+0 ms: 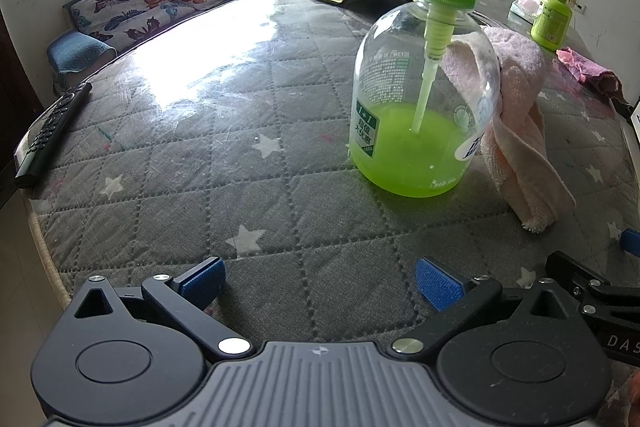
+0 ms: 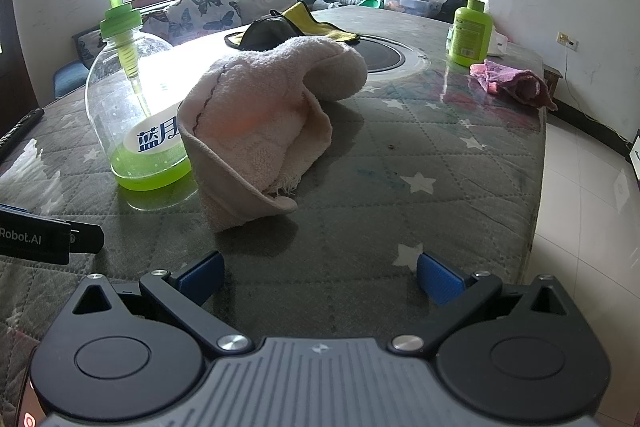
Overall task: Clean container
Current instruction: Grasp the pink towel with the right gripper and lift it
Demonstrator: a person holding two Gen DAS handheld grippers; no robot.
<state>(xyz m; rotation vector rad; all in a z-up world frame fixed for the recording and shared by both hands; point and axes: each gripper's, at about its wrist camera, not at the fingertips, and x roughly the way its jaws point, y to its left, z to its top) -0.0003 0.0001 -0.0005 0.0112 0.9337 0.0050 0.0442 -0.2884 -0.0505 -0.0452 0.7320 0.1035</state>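
With both the left gripper (image 1: 320, 285) and right gripper (image 2: 320, 283) spread empty, take the pink towel (image 2: 264, 119) leaning, apparently touching, beside the pump bottle (image 1: 424, 99), steadying that bottle first.

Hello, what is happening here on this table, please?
A person holds two grippers over a quilted table. The left gripper and the right gripper are both open and hold nothing. Ahead stand a clear pump bottle with green liquid and, beside it, a crumpled pink towel. Cleaning has not started.

Remote (image 1: 52, 135) cut by left edge; bottle label (image 2: 160, 141) partly behind towel (image 2: 260, 115).
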